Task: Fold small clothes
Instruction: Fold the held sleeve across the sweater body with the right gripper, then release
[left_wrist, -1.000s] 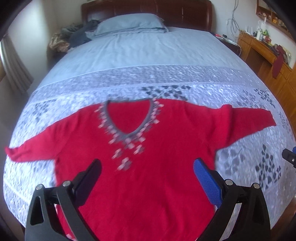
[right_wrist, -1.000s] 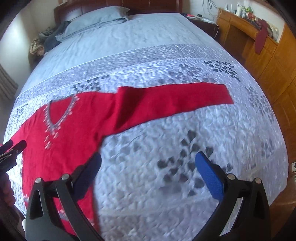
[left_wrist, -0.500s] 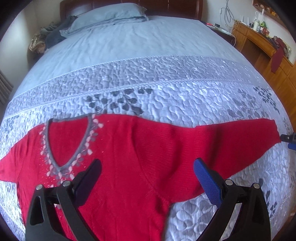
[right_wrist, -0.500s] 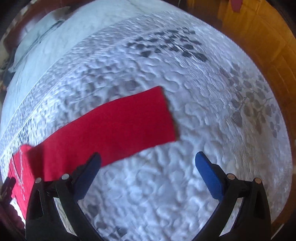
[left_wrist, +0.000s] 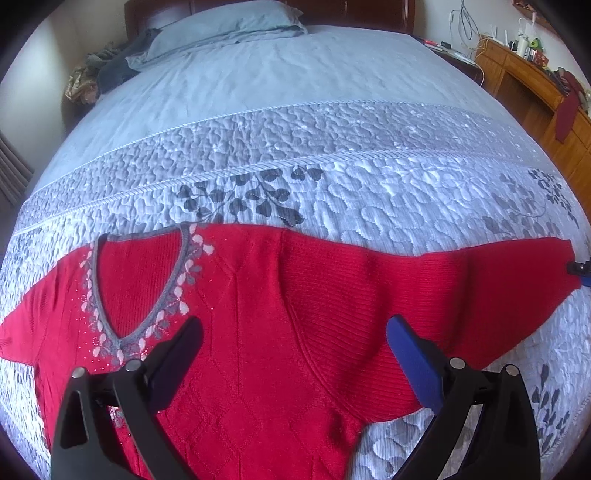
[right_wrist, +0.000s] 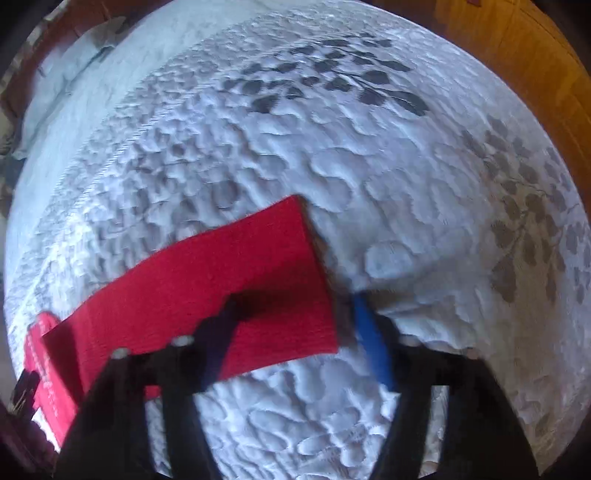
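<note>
Red sweater (left_wrist: 280, 332) flat on quilt (left_wrist: 369, 177), sleeves along 9–3, neckline toward 12. Left gripper (left_wrist: 295, 347) released above it; right gripper (right_wrist: 295, 314) astride cuff (right_wrist: 288, 266), apparently unclenched.

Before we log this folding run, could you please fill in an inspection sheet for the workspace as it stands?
Surface: quilted bedspread, pale blue with grey leaf prints.
Job's things: red sweater spread flat, V-neck up; its sleeve stretches out to the cuff.
Clutter: pillow and a heap of clothes at the head of the bed.
Grippers: left tongs open, above the sweater body; right tongs astride the cuff, blurred, closure unclear.
Cables: wires hang on the wall behind the desk.
Surroundings: wooden desk with small items; dark headboard.
</note>
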